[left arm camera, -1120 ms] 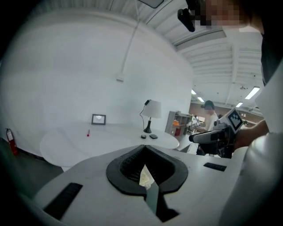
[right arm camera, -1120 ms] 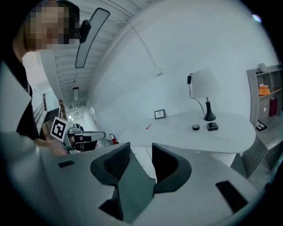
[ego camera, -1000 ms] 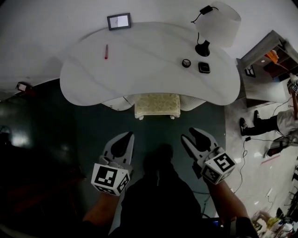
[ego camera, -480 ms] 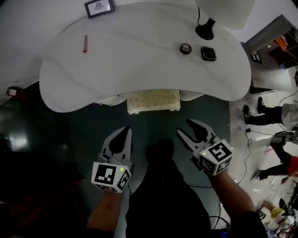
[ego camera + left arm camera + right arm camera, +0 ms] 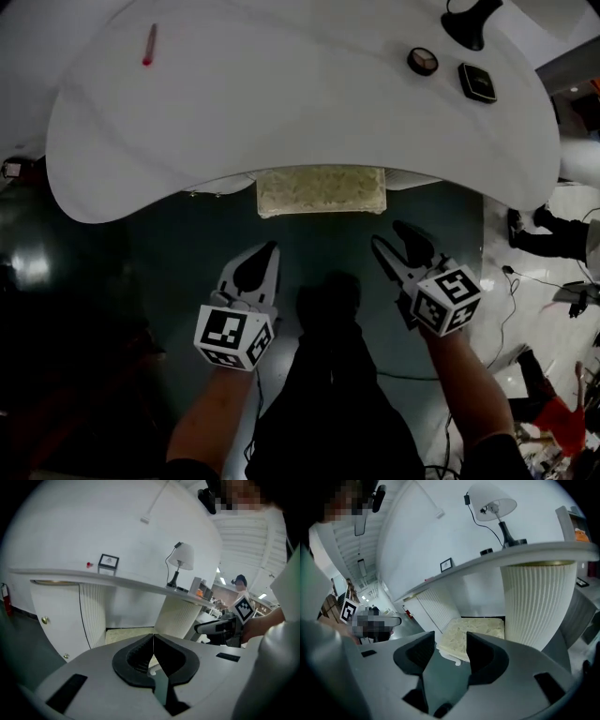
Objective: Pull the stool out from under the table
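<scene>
Head view: stool (image 5: 321, 190) long axis crosswise under table (image 5: 281, 103); left claw (image 5: 270, 250) clamped, right claw (image 5: 392, 237) widening, empty

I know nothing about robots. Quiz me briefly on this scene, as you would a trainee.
1. True or false: the stool stands wholly clear of the table.
2. Whose jaws stand apart? A: left gripper. B: right gripper. C: both.
3. Fill in: in the head view the red pen lies toward the table's ____ end.
Key: 1 false, it sits partly under the table. 2 B; its jaws have just been opening, with nothing between them. 3 left.
</scene>
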